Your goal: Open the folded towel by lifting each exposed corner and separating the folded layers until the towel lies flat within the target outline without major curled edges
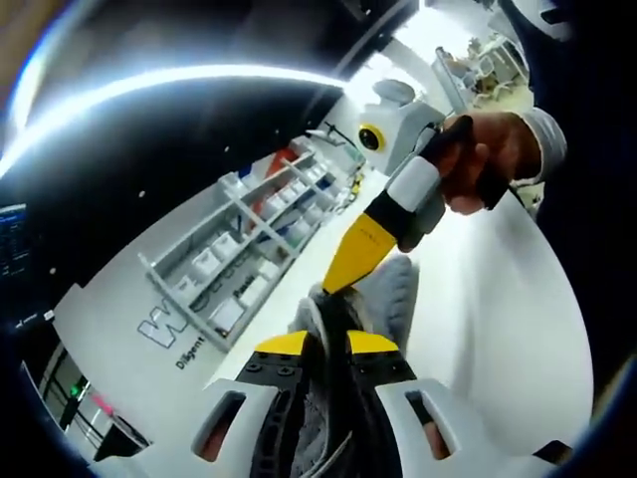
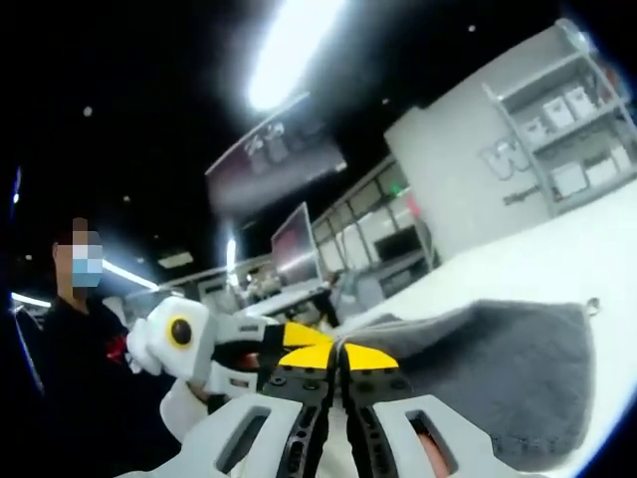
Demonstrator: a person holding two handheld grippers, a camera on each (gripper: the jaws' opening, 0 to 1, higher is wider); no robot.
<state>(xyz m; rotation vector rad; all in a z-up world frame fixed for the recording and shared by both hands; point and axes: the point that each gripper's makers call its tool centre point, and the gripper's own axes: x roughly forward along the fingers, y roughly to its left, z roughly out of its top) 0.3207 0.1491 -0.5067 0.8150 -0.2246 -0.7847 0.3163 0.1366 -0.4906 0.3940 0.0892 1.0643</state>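
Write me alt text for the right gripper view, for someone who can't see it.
The right gripper, jaws closed, pinches the edge of a grey towel that is lifted off a white table. The left gripper comes in from the left and meets the same edge. Behind are white shelves and a dim room.

Towel [image 1: 383, 294] mostly hidden in the left gripper view behind the left hand-held gripper [image 1: 328, 349]; edge pinched between the closed jaws, grip point unseen. Right hand-held gripper [image 1: 363, 249] tip buried in cloth at centre. In the right gripper view, towel cut off at the lower right of the frame. Shelf [image 1: 249, 239] contents too small to read, probably boxes. Wall lettering [image 1: 174, 334] cut short.
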